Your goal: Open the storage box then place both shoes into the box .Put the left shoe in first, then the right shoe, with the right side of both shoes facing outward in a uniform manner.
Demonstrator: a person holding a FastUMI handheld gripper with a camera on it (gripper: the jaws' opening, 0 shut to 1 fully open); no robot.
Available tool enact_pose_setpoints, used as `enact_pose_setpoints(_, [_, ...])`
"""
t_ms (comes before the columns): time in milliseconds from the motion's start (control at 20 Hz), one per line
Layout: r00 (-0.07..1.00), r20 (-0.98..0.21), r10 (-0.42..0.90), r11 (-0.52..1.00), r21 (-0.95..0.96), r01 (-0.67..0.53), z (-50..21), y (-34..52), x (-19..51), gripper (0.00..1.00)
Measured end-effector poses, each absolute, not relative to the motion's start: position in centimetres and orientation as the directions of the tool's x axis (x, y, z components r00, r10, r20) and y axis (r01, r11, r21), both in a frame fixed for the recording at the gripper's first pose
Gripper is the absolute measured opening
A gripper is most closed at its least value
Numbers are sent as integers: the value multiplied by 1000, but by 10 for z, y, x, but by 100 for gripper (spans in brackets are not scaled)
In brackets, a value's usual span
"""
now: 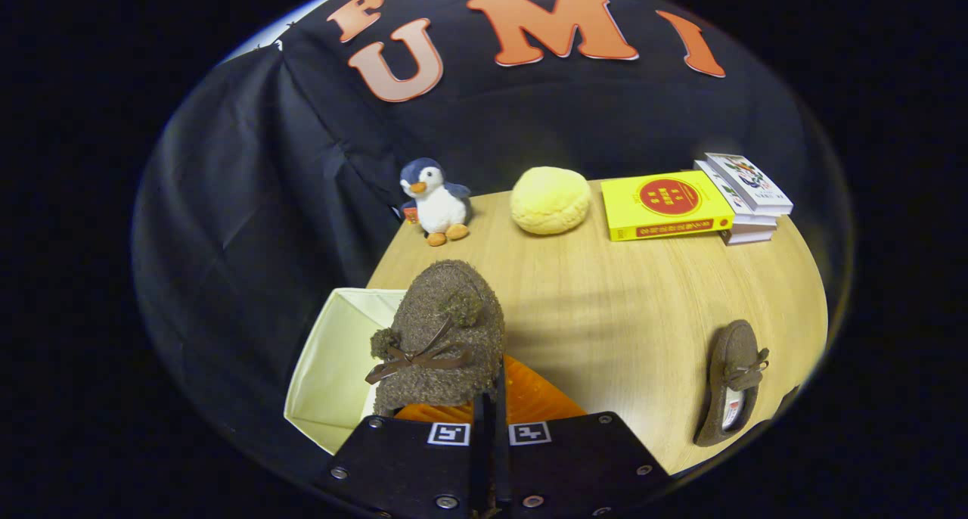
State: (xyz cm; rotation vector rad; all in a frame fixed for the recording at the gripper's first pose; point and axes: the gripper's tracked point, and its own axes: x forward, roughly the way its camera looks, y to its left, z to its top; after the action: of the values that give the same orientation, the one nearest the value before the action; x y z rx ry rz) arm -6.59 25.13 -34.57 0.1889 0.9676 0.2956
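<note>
The gripper (490, 421) sits at the bottom centre of the frame, its two fingers drawn close together with only a thin slit between them, clamped on the rear edge of a brown fuzzy shoe (442, 341). That held shoe rises straight up from the fingertips, toe pointing away, its dark ribbon bow facing the camera, and it hangs just over the right-hand part of the open storage box (333, 368). The box lies in the lower left of the frame, cream-walled, at the near left corner of the wooden table (605, 307); its interior shows pale on the left side, and an orange ribbed surface (537, 398) shows just behind the fingers to the right of the shoe, though what it belongs to cannot be told. The second shoe (733, 383) lies flat on the table in the lower right of the frame, well apart from the fingers and the box, its opening towards the camera and its bow on top. Along the far side of the table, in the upper middle of the frame, stand a plush penguin (437, 200), a round yellow cushion (550, 200) beside it, a yellow book (665, 205) farther right, and a small stack of books (745, 197) touching the yellow book's right end.
</note>
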Motion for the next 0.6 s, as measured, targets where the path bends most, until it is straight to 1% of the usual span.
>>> enact_pose_setpoints(200, [479,-798,367,930,293,-224,-341,310,-67,4])
enact_pose_setpoints(350, [399,-826,398,912,309,-269,-356,354,-75,4])
enact_pose_setpoints(450, [338,-859,384,913,298,-280,-380,379,-83,5])
enact_pose_setpoints(600, [267,-908,323,926,245,-287,-412,400,-93,4])
